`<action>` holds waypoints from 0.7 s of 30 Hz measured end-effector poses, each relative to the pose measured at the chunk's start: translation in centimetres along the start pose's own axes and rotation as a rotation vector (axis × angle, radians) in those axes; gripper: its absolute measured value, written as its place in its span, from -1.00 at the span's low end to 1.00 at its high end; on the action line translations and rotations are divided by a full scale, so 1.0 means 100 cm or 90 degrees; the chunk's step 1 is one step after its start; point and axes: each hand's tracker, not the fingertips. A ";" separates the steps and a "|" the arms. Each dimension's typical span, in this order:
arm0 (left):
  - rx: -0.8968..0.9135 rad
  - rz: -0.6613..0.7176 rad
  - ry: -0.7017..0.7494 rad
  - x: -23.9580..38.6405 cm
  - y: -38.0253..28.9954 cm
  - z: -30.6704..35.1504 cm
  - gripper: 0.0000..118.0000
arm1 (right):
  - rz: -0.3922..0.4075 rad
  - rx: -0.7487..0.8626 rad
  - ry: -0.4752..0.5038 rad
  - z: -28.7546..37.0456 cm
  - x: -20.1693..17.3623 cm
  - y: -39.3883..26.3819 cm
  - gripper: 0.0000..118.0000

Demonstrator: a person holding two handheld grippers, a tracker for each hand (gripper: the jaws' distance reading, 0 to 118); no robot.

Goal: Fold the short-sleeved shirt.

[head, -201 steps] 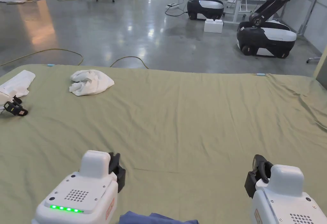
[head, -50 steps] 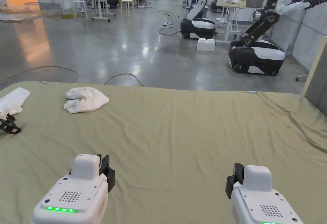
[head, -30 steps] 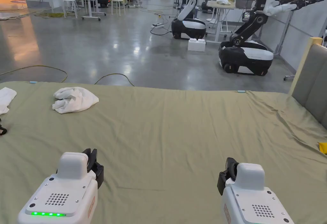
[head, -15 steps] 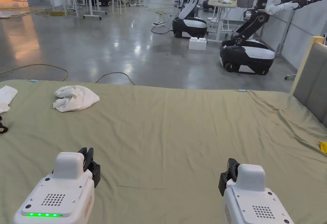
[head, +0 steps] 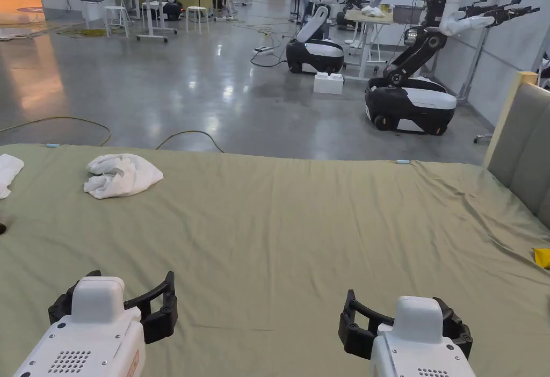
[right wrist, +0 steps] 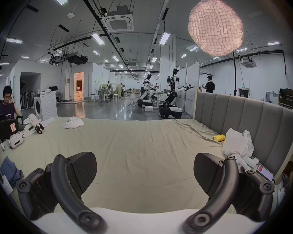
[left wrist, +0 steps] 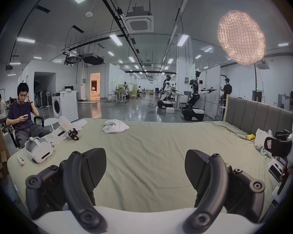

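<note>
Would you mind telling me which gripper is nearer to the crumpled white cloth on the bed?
Left. The left gripper sits almost straight below the white cloth; the right gripper is farther off, toward the headboard side.

Olive-green bed sheet [head: 301, 217]; white crumpled cloth [head: 122, 175]; grey panelled headboard [right wrist: 247, 117]; yellow item [right wrist: 219, 137]; blue garment [right wrist: 10, 171]; black-jawed white left gripper [head: 113, 308] and right gripper [head: 404, 325].

No text, brand, number or sign is legible. A small red-and-white label [left wrist: 270, 143] sits on the black body of the right gripper [left wrist: 277, 146], to the right of the left gripper's jaws, and a like label [right wrist: 12, 127] sits on the left gripper [right wrist: 4, 128], to the left of the right gripper's jaws; both are too small to make out.
</note>
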 end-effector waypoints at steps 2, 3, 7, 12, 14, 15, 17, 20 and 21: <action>0.006 -0.012 0.008 0.001 0.000 0.000 0.69 | 0.003 0.002 -0.004 0.000 0.000 0.001 0.95; 0.011 -0.021 0.013 0.002 0.000 0.001 0.69 | 0.004 0.003 -0.004 -0.001 0.000 0.002 0.96; 0.024 -0.031 0.010 0.004 0.001 0.003 0.69 | -0.005 0.015 0.018 -0.003 0.003 0.004 0.96; 0.044 -0.045 0.016 0.007 0.006 0.004 0.69 | 0.027 0.024 0.020 -0.004 -0.003 0.008 1.00; 0.042 -0.045 0.015 0.007 0.009 0.004 0.69 | 0.028 0.027 0.036 -0.004 -0.003 0.008 1.00; 0.035 -0.038 0.006 0.005 0.010 0.003 0.69 | 0.021 0.029 0.050 -0.003 -0.002 0.009 1.00; 0.025 -0.027 -0.003 0.003 0.011 0.001 0.69 | 0.010 0.019 0.056 -0.004 -0.004 0.013 1.00; 0.012 -0.016 0.002 0.000 0.010 -0.001 0.69 | -0.006 -0.004 0.047 -0.010 -0.005 0.016 1.00; 0.011 -0.013 0.003 -0.001 0.009 -0.001 0.69 | -0.018 -0.012 0.044 -0.011 -0.005 0.017 1.00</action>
